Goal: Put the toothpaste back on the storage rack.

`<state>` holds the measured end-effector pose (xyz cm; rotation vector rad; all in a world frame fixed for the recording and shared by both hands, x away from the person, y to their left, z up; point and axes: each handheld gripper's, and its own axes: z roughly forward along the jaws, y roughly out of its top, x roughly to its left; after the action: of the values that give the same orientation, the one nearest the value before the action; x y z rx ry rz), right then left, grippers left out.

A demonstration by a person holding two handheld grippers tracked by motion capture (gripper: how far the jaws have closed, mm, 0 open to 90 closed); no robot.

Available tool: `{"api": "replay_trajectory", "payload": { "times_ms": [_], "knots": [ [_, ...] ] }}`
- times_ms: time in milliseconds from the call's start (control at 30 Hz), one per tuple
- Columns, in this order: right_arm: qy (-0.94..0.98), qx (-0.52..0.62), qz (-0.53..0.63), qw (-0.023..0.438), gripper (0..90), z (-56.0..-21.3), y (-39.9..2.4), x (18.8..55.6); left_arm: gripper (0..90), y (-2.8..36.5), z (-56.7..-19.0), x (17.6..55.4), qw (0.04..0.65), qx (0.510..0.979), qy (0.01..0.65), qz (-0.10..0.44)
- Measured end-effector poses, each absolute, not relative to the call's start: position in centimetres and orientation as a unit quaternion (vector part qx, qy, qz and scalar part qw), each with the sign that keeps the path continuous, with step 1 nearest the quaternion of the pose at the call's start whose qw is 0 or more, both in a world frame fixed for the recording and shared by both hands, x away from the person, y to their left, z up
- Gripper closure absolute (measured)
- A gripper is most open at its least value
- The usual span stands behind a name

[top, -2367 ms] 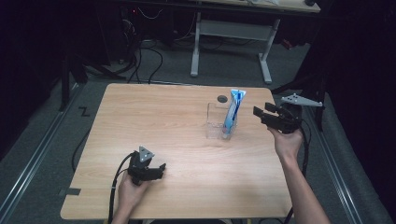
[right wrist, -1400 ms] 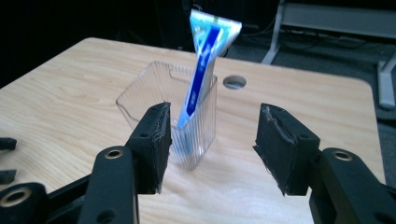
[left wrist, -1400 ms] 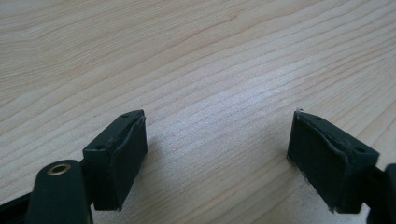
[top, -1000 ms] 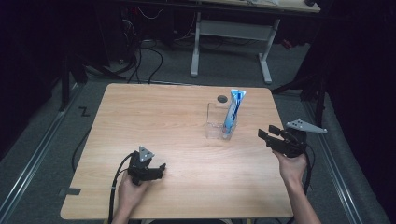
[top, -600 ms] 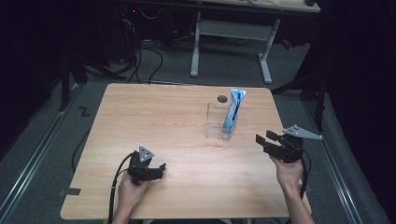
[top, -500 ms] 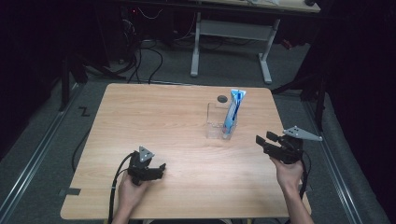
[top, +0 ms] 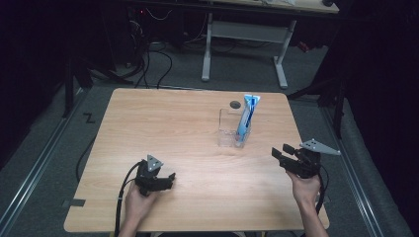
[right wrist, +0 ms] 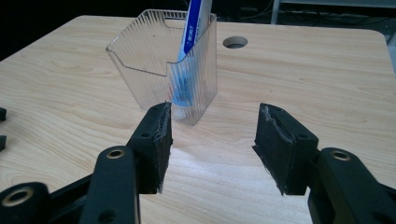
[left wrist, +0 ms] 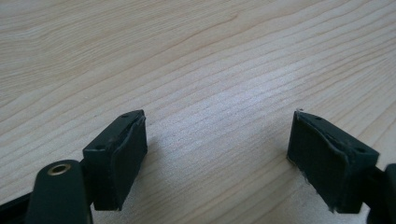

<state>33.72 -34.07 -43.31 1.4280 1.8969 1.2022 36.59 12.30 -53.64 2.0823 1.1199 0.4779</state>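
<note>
A clear ribbed plastic holder [top: 233,129] [right wrist: 173,70] stands on the wooden table [top: 168,128], right of centre. A blue-and-white tube [top: 245,117] [right wrist: 191,32] stands upright in it and sticks out above the rim. My right gripper [top: 279,154] [right wrist: 212,142] hovers low near the table's right edge, pointing at the holder, jaws open with nothing between them. My left gripper [top: 170,180] [left wrist: 217,149] rests near the front left of the table, open and empty over bare wood.
A round cable hole [top: 235,104] [right wrist: 235,42] lies in the tabletop just behind the holder. Beyond the table stand a white desk frame [top: 244,37] and loose cables on the dark floor.
My right gripper has come down and toward the front, away from the holder, ending low over the table's right side. The left gripper has stayed put.
</note>
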Motion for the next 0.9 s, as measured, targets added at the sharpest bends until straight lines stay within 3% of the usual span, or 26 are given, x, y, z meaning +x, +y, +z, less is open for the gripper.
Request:
{"api": "replay_trajectory", "payload": {
  "times_ms": [900],
  "knots": [
    [0.711,0.534,0.407,0.208,43.7,-47.4,-33.6,34.6,18.3,12.2,-53.6,36.7,0.356,0.808,0.433,0.183]
  ]
}}
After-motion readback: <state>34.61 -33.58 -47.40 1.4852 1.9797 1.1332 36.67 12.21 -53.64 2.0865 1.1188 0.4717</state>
